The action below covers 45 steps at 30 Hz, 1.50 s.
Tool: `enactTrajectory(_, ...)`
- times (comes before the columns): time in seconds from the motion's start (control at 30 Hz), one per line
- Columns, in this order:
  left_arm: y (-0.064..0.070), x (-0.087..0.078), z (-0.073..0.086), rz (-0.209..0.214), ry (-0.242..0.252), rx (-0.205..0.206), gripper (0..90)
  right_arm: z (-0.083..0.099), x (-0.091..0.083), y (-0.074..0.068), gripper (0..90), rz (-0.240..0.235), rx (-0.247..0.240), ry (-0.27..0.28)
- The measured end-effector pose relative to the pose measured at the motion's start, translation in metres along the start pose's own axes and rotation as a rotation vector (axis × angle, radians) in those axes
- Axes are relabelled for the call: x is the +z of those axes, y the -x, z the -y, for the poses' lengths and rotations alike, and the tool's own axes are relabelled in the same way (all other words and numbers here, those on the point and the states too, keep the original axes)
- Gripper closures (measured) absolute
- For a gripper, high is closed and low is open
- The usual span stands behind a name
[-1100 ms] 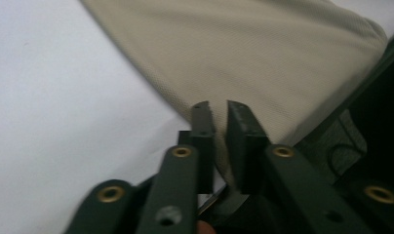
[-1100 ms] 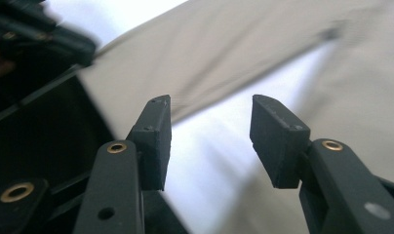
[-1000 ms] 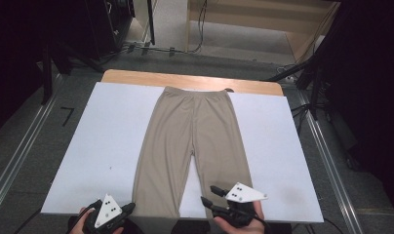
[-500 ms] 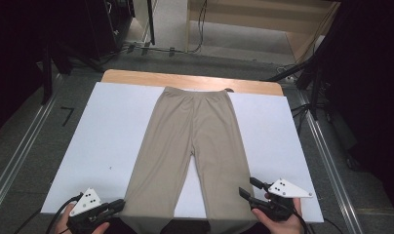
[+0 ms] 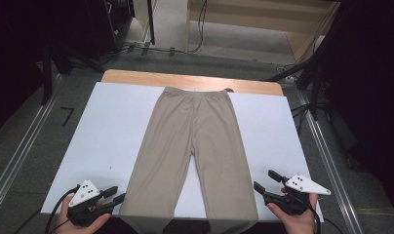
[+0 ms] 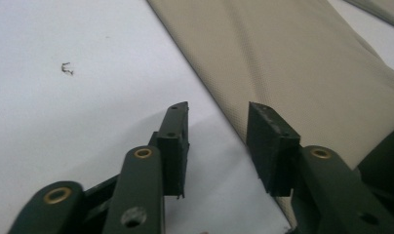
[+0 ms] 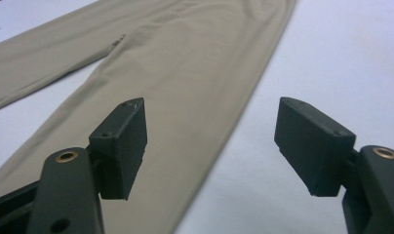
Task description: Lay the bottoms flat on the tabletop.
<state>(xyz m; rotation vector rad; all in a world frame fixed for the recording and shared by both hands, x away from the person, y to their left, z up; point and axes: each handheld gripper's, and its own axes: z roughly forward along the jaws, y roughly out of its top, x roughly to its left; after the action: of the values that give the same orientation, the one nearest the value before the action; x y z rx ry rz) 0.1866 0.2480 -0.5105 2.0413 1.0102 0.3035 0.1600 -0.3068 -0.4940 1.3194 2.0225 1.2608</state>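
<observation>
Bright, even overhead light on the white table (image 5: pixel 112 126), dark surroundings at the frame edges, close-up jaws slightly soft.

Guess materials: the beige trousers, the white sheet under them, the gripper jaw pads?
Trousers: probably a thin stretch knit, matte; fine dotted weave in the left gripper view, lying flat.
White sheet: smooth, matte, likely paper or plastic board; hard to tell.
Jaw pads: black, matte, blocky, looks like moulded plastic or rubber.

White sheet (image 5: pixel 112 126) over wooden table (image 5: pixel 136 77); grey floor (image 5: pixel 19 131).
</observation>
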Motion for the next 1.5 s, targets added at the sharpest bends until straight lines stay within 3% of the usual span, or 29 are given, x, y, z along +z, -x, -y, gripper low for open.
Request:
enactTrajectory(0.13, 0.001, 0.009, -0.005, 0.045, 0.009, -0.011, 60.4, 0.001, 0.0, 0.004, 27.0, 0.012, 0.009, -0.003)
enactTrajectory(0.23, 0.009, 0.017, -0.012, -0.005, -0.009, 0.02, 66.0, 0.0, 0.002, 0.006, 27.0, 0.018, 0.009, -0.006)
enactTrajectory(0.33, 0.017, 0.02, -0.013, -0.08, -0.023, 0.084, 74.9, 0.0, 0.003, 0.004, 27.1, 0.021, 0.005, -0.01)
enactTrajectory(0.4, 0.014, 0.019, -0.015, -0.061, -0.034, 0.06, 89.7, 0.0, 0.003, 0.005, 27.0, 0.024, 0.001, -0.013)
enactTrajectory(0.5, 0.015, 0.018, -0.014, -0.065, -0.03, 0.075, 90.0, 0.0, 0.002, 0.009, 26.9, 0.032, 0.009, -0.007)
enactTrajectory(0.57, 0.011, 0.017, -0.013, -0.043, -0.022, 0.046, 90.0, -0.001, 0.0, 0.012, 26.7, 0.034, 0.014, 0.0)
enactTrajectory(0.6, 0.006, 0.016, -0.011, -0.018, -0.008, 0.012, 88.6, -0.001, -0.001, 0.014, 26.7, 0.034, 0.013, 0.005)
enactTrajectory(0.63, 0.003, 0.015, -0.011, -0.014, 0.004, 0.003, 81.1, -0.002, -0.002, 0.016, 26.4, 0.033, 0.012, 0.011)
enactTrajectory(0.87, -0.024, -0.001, -0.016, -0.001, 0.11, -0.024, 35.8, -0.008, -0.009, 0.035, 20.4, 0.046, 0.013, 0.059)
enactTrajectory(0.97, -0.037, -0.005, -0.022, 0.01, 0.156, -0.039, 23.8, -0.007, -0.008, 0.042, 12.7, 0.044, 0.014, 0.062)
enactTrajectory(1.07, -0.049, -0.009, -0.028, 0.019, 0.217, -0.046, 11.9, -0.006, -0.008, 0.051, 11.4, 0.032, 0.015, 0.08)
enactTrajectory(1.13, -0.055, -0.012, -0.031, 0.049, 0.253, -0.047, 2.1, -0.005, -0.009, 0.058, 7.8, 0.028, 0.025, 0.095)
enactTrajectory(1.2, -0.062, -0.014, -0.035, 0.071, 0.303, -0.034, 0.0, -0.003, -0.011, 0.066, 7.7, 0.034, 0.039, 0.12)
enactTrajectory(1.33, -0.073, -0.012, -0.039, 0.071, 0.345, 0.003, 0.0, 0.004, -0.012, 0.081, 0.0, 0.02, 0.06, 0.145)
enactTrajectory(1.4, -0.081, -0.009, -0.039, 0.059, 0.365, -0.002, 0.0, 0.007, -0.011, 0.085, 0.0, 0.021, 0.055, 0.152)
enactTrajectory(1.43, -0.083, -0.009, -0.038, 0.053, 0.373, -0.006, 0.0, 0.01, -0.012, 0.087, 0.0, 0.043, 0.048, 0.156)
enactTrajectory(1.5, -0.089, -0.009, -0.036, 0.061, 0.39, -0.038, 0.0, 0.013, -0.012, 0.089, 0.0, 0.045, 0.057, 0.173)
